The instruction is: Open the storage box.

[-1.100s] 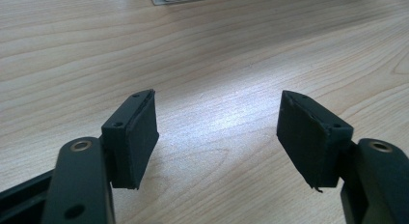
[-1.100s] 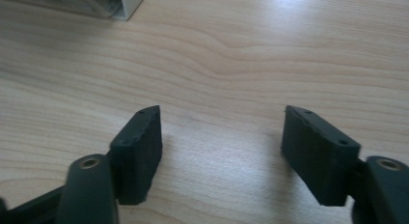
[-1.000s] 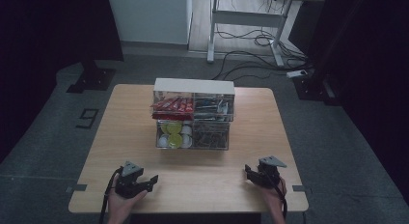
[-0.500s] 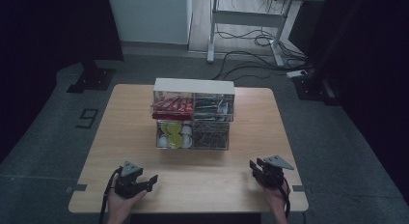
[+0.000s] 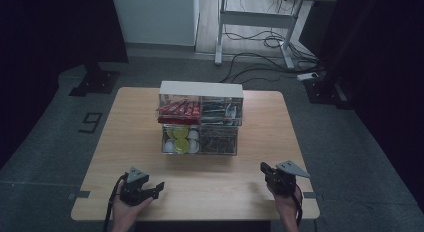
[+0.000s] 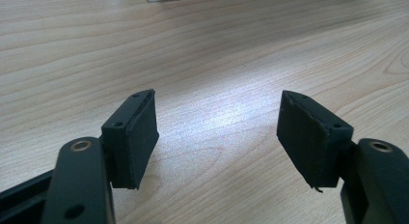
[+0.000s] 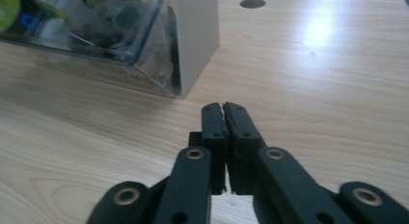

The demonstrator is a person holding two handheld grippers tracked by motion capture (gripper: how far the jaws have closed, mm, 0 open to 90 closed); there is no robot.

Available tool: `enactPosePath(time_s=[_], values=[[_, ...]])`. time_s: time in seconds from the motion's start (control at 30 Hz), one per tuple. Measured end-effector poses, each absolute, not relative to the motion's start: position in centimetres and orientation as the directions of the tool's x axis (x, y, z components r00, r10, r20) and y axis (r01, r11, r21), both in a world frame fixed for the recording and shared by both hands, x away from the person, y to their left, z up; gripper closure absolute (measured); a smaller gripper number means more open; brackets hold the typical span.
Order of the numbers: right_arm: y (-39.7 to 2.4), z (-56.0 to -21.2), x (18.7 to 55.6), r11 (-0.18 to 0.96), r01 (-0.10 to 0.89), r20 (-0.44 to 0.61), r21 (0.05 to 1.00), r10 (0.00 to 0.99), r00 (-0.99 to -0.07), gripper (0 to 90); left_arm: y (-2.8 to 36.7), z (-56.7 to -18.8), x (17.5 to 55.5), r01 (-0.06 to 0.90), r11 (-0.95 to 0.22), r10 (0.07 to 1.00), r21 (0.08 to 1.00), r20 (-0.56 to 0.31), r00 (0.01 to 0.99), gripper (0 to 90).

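Two tools low over a pale wood worktop
Left tool point(image 5: 159, 186) gapes on nothing; right tool point(image 5: 263, 168) has just closed, pinched empty. Organiser point(image 5: 201, 123) sits mid-worktop point(image 5: 135, 122), well apart; grey floor, cables beyond.

The left claw point(image 5: 159, 186) rests low at the near left, held in a hand point(image 5: 125, 209), its jaws parted with nothing between them. The right claw point(image 5: 263, 168), at the near right, has just closed; its pads point(image 7: 214, 119) meet on nothing.
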State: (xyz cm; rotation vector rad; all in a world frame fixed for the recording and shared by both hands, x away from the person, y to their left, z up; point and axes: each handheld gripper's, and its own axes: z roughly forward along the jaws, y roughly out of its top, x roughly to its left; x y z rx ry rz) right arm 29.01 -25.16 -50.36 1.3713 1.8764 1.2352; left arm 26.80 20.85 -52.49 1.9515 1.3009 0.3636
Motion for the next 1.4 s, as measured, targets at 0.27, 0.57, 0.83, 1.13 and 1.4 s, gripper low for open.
enactPosePath(time_s=[0.27, 0.57, 0.83, 1.13, 1.4], values=[[-25.1, -49.8, 28.9, 0.067, 0.455, 0.157, 0.888, 0.886, -0.436, 89.5, 20.8, -52.5, 26.8, 0.669, -0.205, 0.880, 0.715, -0.164, 0.445, 31.0], [-24.2, -49.1, 28.6, 0.071, 0.428, 0.160, 0.901, 0.863, -0.479, 89.4, 20.7, -52.5, 26.8, 0.669, -0.208, 0.878, 0.714, -0.165, 0.449, 31.0], [-23.4, -48.7, 28.5, 0.072, 0.411, 0.153, 0.909, 0.858, -0.490, 89.4, 20.6, -52.6, 26.8, 0.670, -0.211, 0.877, 0.712, -0.166, 0.452, 31.0], [-22.8, -48.4, 28.5, 0.057, 0.405, 0.168, 0.912, 0.851, -0.498, 89.4, 20.5, -52.6, 26.8, 0.670, -0.211, 0.878, 0.712, -0.164, 0.450, 31.0], [-21.9, -48.6, 29.0, 0.044, 0.413, 0.188, 0.910, 0.842, -0.506, 89.3, 20.3, -52.7, 26.8, 0.672, -0.214, 0.876, 0.709, -0.165, 0.453, 31.0]])
